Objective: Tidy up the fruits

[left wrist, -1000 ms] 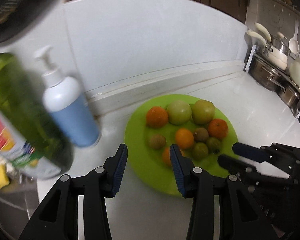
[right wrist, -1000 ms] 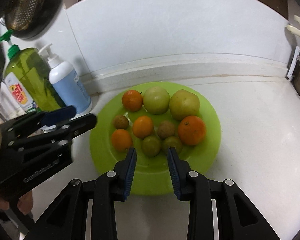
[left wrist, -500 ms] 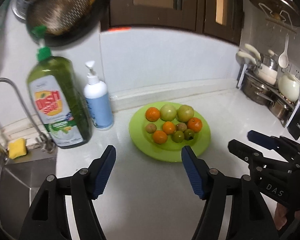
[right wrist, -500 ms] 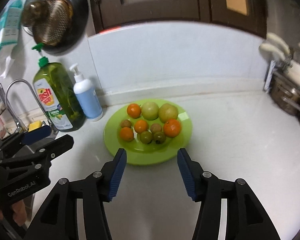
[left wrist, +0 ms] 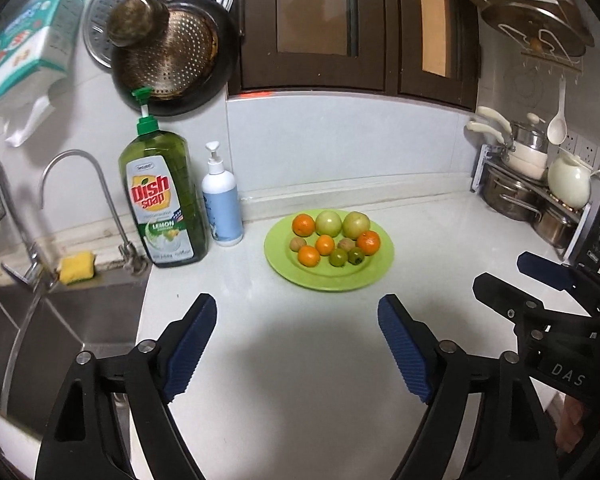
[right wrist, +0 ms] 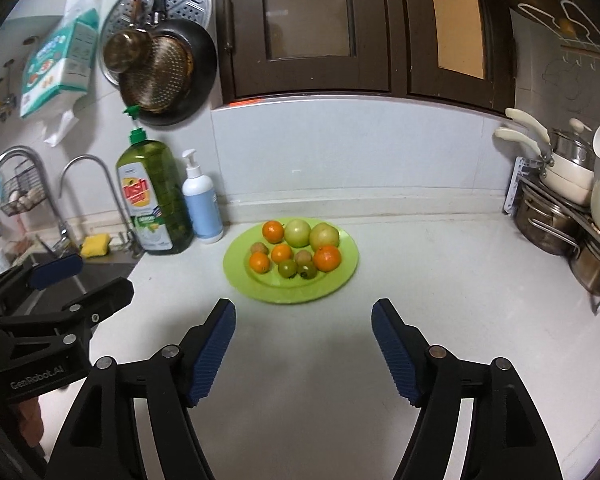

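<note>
Both claws are seen with jaws spread wide and nothing between them: the left gripper [left wrist: 296, 344] and the right gripper [right wrist: 304, 344] are held over bare white counter [right wrist: 440, 280], well short of the fruit, and their jaws have just been opening. Farther back, the green plate [right wrist: 340, 280] is set on the counter near the backsplash, with all the fruit gathered on it. Four oranges [right wrist: 327, 258], two large pale green fruits [right wrist: 298, 233], two small dark green ones [right wrist: 287, 268] and two small brown ones [right wrist: 259, 248] are counted. The fruit is judged light, firm and round, apt to roll; each piece is best gripped across its widest part, gently. Behind, a dish soap bottle [left wrist: 162, 200] and a pump bottle [left wrist: 221, 200] are seen.
</note>
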